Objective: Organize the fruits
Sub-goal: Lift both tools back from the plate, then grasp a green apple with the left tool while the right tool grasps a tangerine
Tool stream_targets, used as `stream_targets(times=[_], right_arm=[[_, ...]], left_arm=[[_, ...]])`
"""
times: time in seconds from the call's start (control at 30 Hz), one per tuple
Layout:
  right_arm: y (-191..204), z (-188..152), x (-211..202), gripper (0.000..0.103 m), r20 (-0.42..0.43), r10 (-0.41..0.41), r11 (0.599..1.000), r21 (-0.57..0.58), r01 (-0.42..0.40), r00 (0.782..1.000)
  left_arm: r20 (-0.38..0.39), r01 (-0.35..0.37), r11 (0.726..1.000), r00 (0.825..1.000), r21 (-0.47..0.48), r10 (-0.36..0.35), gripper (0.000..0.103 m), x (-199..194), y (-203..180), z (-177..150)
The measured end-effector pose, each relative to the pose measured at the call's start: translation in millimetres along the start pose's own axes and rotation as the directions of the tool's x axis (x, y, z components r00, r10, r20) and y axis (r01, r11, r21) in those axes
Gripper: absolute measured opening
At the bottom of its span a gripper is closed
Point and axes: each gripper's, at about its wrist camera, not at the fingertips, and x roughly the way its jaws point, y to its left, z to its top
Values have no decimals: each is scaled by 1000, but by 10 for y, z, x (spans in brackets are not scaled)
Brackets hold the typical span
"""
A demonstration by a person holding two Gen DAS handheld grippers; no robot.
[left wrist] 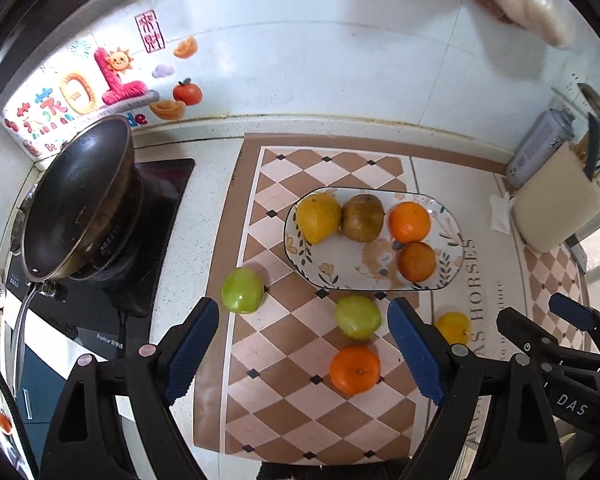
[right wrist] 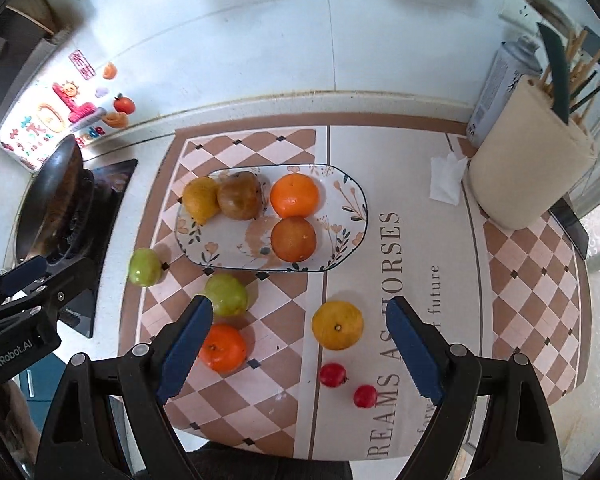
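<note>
An oval floral plate (left wrist: 340, 272) (right wrist: 352, 208) on the checked mat holds a yellow fruit (left wrist: 318, 217), a brown pear (left wrist: 363, 217) and two oranges (left wrist: 409, 222) (left wrist: 417, 261). Loose on the mat lie two green apples (left wrist: 243, 290) (left wrist: 358, 317), an orange (left wrist: 355, 369) (right wrist: 223, 347), a yellow citrus (right wrist: 337, 325) (left wrist: 454, 327) and two small red fruits (right wrist: 333, 374) (right wrist: 365, 396). My left gripper (left wrist: 302, 348) is open and empty above the near green apple and orange. My right gripper (right wrist: 298, 348) is open and empty above the yellow citrus.
A black wok (left wrist: 76, 200) sits on a stove at the left. A cream utensil holder (right wrist: 528, 176) with a knife, a spray can (right wrist: 500, 88) and a white tissue (right wrist: 446, 180) stand at the right. The tiled wall lies behind.
</note>
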Motion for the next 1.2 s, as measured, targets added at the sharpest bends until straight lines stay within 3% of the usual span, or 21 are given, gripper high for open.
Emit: stream_targets(times=[0.4,0.73,0.83,0.87,0.9,0.97,1.07,1.2], right_arm=[[46,-245,-602,91,92,35,999,17,-37,995],[35,-264,-698,91,122,42,998,48,-48,992],[15,-261,-587,93,100,81,994,69,-88,992],[12,-262,-531,94,92,97,992,74,-104,991],[10,-267,-433,94,84,109,990,78,-116,991],[28,-272,-232,94,63,109,990,79,-114,992],[85,-305,251,94,-36,147,985,98,-143,989],[293,-428,947,94,-178,213,975,109,-196,961]], left_arm=[[76,20,999,997,31,-22,86,-507,-89,-227],[81,12,1000,997,26,-14,86,-518,-119,-305],[87,-12,1000,996,14,11,86,-479,-67,-279],[86,-30,999,996,15,29,89,-448,-43,-264],[86,-55,998,995,13,53,99,-410,-16,-253],[78,-101,995,992,8,100,102,-299,69,-240],[40,-182,983,982,-5,182,102,-76,251,-242],[-33,-265,964,964,-24,264,102,241,537,-281]])
